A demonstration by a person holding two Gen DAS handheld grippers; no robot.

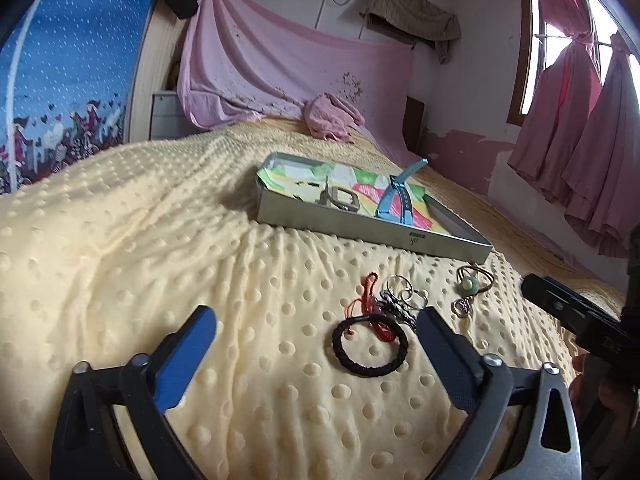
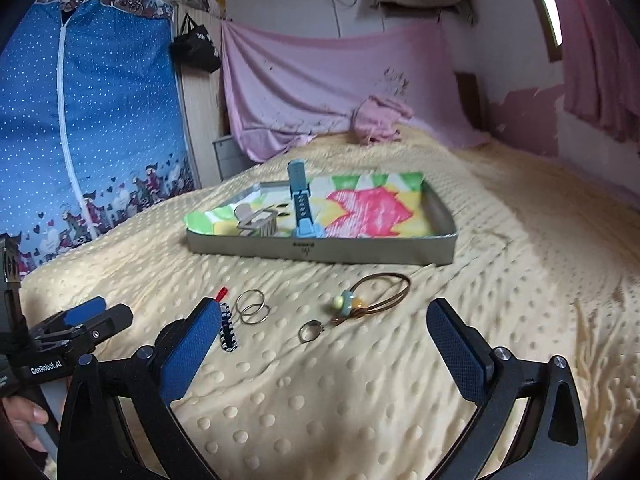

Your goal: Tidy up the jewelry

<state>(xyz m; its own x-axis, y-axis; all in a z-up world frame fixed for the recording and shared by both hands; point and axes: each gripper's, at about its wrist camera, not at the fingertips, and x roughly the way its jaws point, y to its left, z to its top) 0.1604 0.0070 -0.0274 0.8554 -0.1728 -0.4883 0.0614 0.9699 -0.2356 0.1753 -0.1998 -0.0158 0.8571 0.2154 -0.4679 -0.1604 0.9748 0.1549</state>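
Observation:
Loose jewelry lies on the yellow dotted blanket (image 1: 160, 240) in front of a shallow metal tray (image 1: 360, 229). The tray holds a blue watch strap (image 1: 394, 196) and a silver buckle piece (image 1: 344, 200) on a colourful liner. My left gripper (image 1: 316, 316) is open just short of a black braided bracelet (image 1: 337, 344), which lies near its right finger, untouched. Behind the bracelet are a red cord (image 1: 370, 284) and key rings (image 1: 400, 284). My right gripper (image 2: 325, 312) is open over a beaded brown cord (image 2: 344, 302) and a small ring (image 2: 310, 332), holding nothing.
A black-and-white braided strip (image 2: 229, 332) and key rings (image 2: 250, 306) lie beside my right gripper's left finger. A pink towel (image 2: 380, 118) sits at the bed's far end. A blue fabric wardrobe (image 2: 100, 120) stands left and pink curtains (image 1: 580, 140) hang right.

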